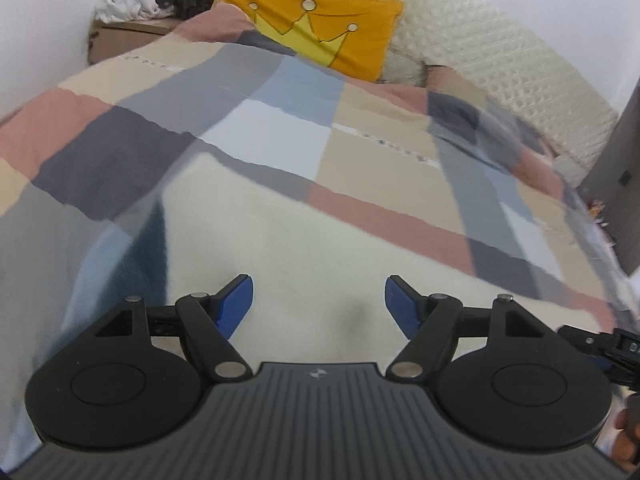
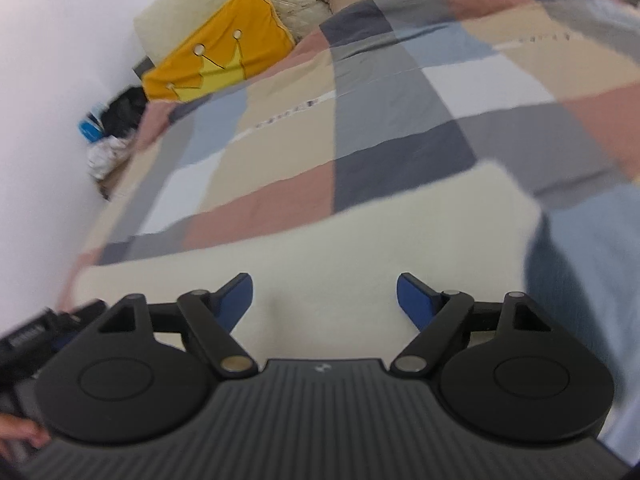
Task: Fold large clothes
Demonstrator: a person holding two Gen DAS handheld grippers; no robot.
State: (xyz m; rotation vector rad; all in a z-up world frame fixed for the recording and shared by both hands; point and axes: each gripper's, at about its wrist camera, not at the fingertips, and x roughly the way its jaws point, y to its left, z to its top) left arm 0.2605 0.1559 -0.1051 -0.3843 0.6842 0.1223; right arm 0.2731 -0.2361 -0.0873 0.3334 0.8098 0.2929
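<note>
Both grippers hang with jaws wide apart and empty, the left gripper [image 1: 319, 300] and right gripper [image 2: 324, 300] above a cream garment [image 1: 280, 240] lying on the near part of a bed's patchwork quilt [image 1: 360, 140]; an orange pillow [image 1: 320, 28] rests at the far end.

The right gripper [image 2: 324, 300], black with blue fingers [image 2: 414, 300], hangs with its jaws spread wide and nothing between them, above a cream fleecy garment [image 2: 320, 248] lying flat on a bed. Under the garment lies a patchwork bedspread [image 2: 360, 120] of pink, grey, blue and beige squares. Against the quilted cream headboard [image 2: 292, 4] leans an orange cushion with a yellow crown [image 2: 216, 60]. At the lower left edge shows part of the other black gripper [image 2: 36, 336].
</note>
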